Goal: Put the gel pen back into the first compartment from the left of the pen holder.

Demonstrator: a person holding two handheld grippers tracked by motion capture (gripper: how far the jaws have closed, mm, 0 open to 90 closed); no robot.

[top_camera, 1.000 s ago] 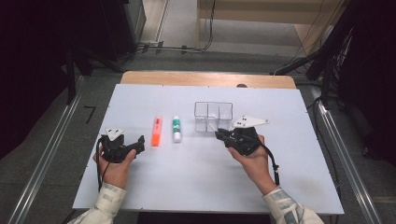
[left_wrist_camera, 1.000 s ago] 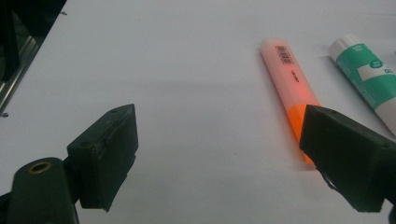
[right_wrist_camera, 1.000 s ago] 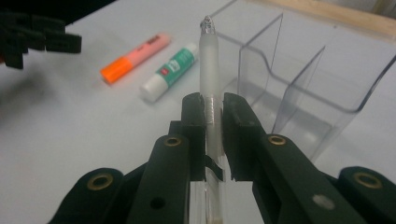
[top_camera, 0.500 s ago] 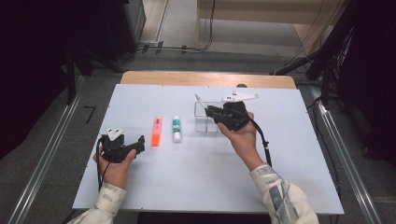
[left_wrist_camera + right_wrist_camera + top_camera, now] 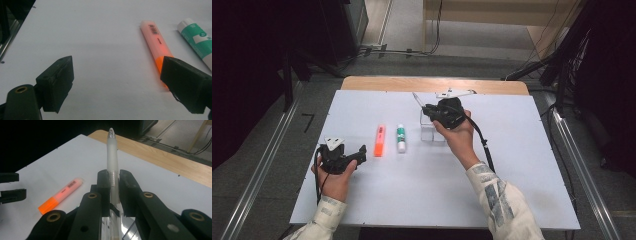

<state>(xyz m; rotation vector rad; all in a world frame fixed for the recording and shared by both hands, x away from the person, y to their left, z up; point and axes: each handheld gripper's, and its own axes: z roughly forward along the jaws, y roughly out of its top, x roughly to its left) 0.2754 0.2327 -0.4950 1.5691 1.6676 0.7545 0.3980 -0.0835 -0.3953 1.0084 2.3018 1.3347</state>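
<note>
My right gripper is shut on a clear, frosted pen, whose tip sticks out past the jaws and points up and away. It hovers over a clear plastic compartment box. An orange highlighter and a green-and-white glue stick lie side by side on the white table, left of the box. My left gripper rests low near the table's left front, open, with nothing between its jaws. The highlighter lies just beyond its right jaw.
The white tabletop ends at a wooden strip along the far edge. Metal rails run down both sides. Dark equipment and cables sit on the floor beyond. The left gripper's jaws show at the edge of the right gripper view.
My right gripper has moved away from the person and leftward, from beside the clear box to above it, with the pen in its jaws. The left gripper has stayed put.
</note>
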